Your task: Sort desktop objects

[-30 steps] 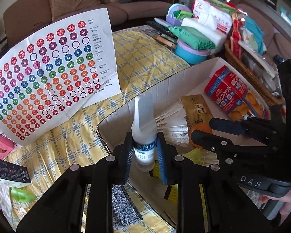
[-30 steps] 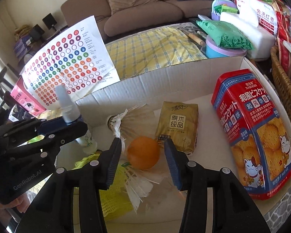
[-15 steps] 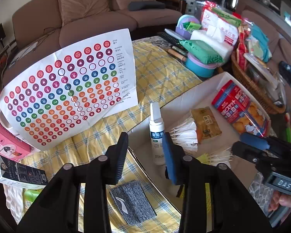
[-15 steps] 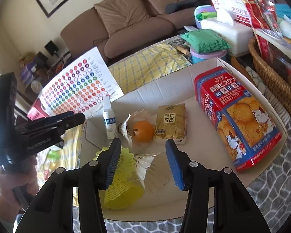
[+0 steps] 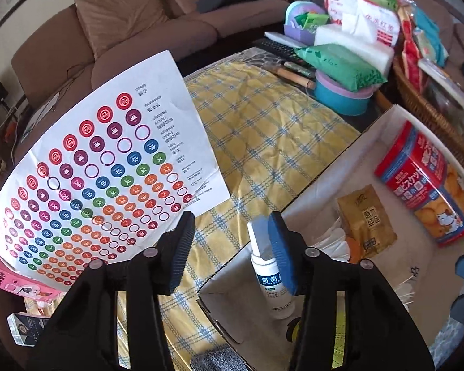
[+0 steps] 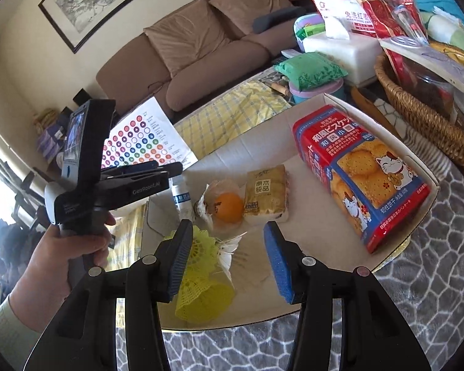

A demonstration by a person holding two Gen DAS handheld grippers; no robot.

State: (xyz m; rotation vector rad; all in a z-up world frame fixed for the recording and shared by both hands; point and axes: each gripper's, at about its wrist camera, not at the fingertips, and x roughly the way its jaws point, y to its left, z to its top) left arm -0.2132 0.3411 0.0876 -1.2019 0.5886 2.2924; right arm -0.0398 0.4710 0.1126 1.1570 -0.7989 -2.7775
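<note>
Now left hand-held gripper (image 5: 229, 247) is gaping wide, empty; bottle (image 5: 270, 281) is standing upright in box (image 5: 321, 182), beside its right finger. Sticker sheet (image 5: 92, 170) is probably next, lying left-forward, nearer left; right hand-held gripper (image 6: 227, 261) is also hanging wide.

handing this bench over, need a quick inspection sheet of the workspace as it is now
surface: yellow checked cloth on the table, grey patterned mat under the box.
job's things: cardboard box holds white bottle upright in its corner, orange ball, tan packet, biscuit box, yellow shuttlecocks.
clutter: sticker sheet, pink box, green pack on a blue tub, wicker basket.
grippers: left gripper open, empty; right gripper open, empty.
cables: nothing seen.
surroundings: brown sofa, framed painting.
</note>
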